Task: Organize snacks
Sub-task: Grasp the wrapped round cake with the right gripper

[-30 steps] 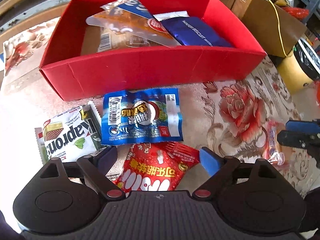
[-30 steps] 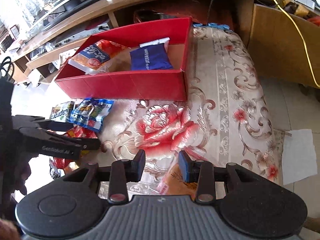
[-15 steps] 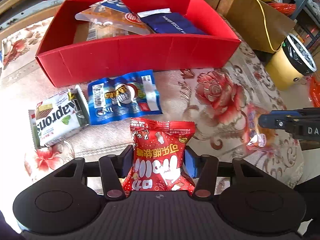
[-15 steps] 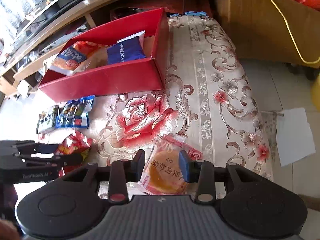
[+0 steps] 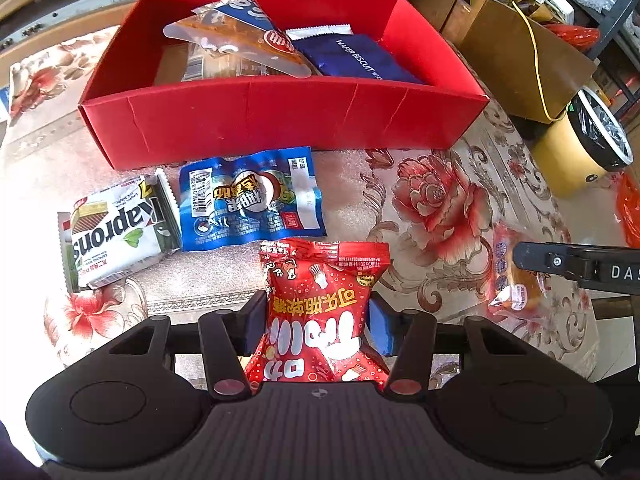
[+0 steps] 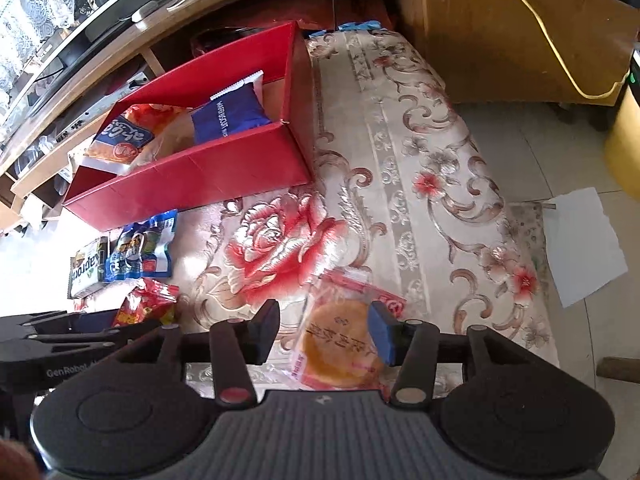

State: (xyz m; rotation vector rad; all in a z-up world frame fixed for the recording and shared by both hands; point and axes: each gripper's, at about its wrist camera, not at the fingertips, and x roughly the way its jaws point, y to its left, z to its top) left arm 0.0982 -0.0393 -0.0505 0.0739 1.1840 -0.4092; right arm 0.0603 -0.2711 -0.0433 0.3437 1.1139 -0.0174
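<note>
**A:** Pinching the red candy bag (image 5: 318, 312) already, is it? The left gripper (image 5: 316, 326) has both pads pressed into the bag's sides, and the packet bulges out ahead of the fingers and back toward the camera.

**B:** Yes, clamped at the waist. The red box (image 5: 280, 120) sits straight ahead of that gripper, with the blue snack packet (image 5: 250, 204) just in front of the bag and the white wafer pack (image 5: 116, 232) ahead and to the left.

**A:** And the right gripper (image 6: 324, 334)?

**B:** Spread wide. The round cake in clear wrap (image 6: 340, 350) lies between its fingers, off-centre, with the right pad (image 6: 382, 338) at or over its edge; I cannot tell if it touches. The left finger stands well clear. The box is far ahead and to the left of it.

**A:** Risks?

**B:** The candy bag is slick and air-filled; I judge it could slide out forward on the lift, or snag the box's near wall if carried low. On the right, closing off-centre would likely push the cake sideways or catch only film, and a hard squeeze may crush it.
</note>
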